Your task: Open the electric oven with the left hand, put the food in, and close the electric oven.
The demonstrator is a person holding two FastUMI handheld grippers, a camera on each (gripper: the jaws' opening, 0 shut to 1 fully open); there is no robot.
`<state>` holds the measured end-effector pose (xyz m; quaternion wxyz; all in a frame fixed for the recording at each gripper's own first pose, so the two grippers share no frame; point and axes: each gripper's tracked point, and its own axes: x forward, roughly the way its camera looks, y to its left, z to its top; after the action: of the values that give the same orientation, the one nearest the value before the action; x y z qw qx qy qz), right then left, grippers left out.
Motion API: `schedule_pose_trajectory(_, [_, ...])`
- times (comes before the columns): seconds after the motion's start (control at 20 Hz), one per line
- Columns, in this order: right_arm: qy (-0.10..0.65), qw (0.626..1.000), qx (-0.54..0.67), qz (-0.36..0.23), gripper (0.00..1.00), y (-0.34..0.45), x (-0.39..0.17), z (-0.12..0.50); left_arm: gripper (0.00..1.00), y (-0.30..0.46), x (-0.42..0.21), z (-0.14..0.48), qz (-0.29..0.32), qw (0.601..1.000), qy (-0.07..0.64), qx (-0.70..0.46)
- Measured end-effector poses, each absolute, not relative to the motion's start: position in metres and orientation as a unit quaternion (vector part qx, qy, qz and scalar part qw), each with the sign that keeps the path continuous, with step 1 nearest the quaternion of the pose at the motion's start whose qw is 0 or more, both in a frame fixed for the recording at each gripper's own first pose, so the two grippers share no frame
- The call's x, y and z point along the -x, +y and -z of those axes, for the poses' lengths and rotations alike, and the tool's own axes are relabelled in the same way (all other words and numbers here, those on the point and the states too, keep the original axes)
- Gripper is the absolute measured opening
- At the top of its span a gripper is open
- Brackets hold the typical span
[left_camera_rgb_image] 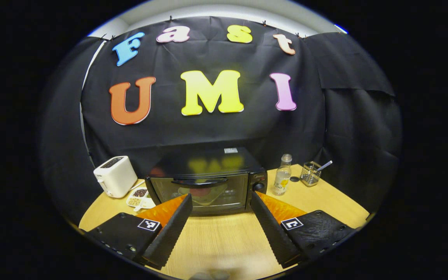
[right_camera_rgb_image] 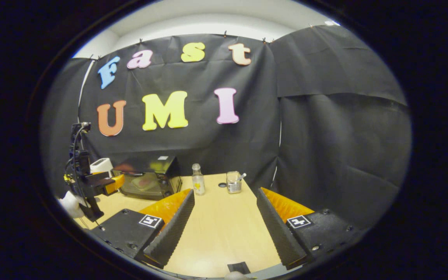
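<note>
Oven (left_camera_rgb_image: pixel 208 182) sat at the back of the wooden table (left_camera_rgb_image: pixel 216 241), against the black cloth wall, with its glass door shut and the curved handle (left_camera_rgb_image: pixel 200 181) running across the top of the door. Something reddish on a pale dish (left_camera_rgb_image: pixel 202 194) showed dimly through the glass; what it was could not be told. In the left gripper view, the left gripper (left_camera_rgb_image: pixel 221 206) hovered above the table in front of the oven door with its 2 fingers spread wide, holding nothing and apart from the handle.

Left of the oven stood a white toaster (left_camera_rgb_image: pixel 115 175), and just in front of it lay a white divided tray (left_camera_rgb_image: pixel 139 196) with grains or beans in its compartments. Right of the oven stood a clear bottle (left_camera_rgb_image: pixel 282 175), then a small dark cap (left_camera_rgb_image: pixel 294 179) lying on the table, then a wire basket (left_camera_rgb_image: pixel 310 173) with a spoon-like handle sticking out.

In the right gripper view, the right gripper (right_camera_rgb_image: pixel 225 202) was held over the bare table to the right of the oven, its 2 fingers also wide apart and empty. That view also showed the left gripper (right_camera_rgb_image: pixel 105 184) farther off, pointing towards the oven (right_camera_rgb_image: pixel 150 177), with a gloved hand (right_camera_rgb_image: pixel 70 206) below it. The bottle (right_camera_rgb_image: pixel 198 184) and basket (right_camera_rgb_image: pixel 233 182) stood ahead near the wall.
</note>
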<state>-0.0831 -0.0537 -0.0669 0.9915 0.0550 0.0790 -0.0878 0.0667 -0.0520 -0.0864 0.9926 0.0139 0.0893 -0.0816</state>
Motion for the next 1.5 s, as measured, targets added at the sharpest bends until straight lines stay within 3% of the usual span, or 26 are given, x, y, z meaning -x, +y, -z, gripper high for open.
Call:
schedule_pose_trajectory(0.35, [0.011,0.998,-0.039,0.053,1.00,-0.094,0.147,0.019,0.97,-0.047,0.071,-0.023,0.038,0.999,-0.006,0.006])
schedule_pose_trajectory(0.8, [-0.004,1.000,-0.026,-0.005,1.00,-0.081,0.210,0.029,0.96,-0.031,0.208,-0.043,-0.010,1.000,-0.027,0.004])
schedule_pose_trajectory(1.5, [0.015,0.998,-0.043,-0.034,1.00,-0.060,0.226,0.041,0.97,-0.029,0.257,-0.029,-0.033,0.999,-0.011,-0.021])
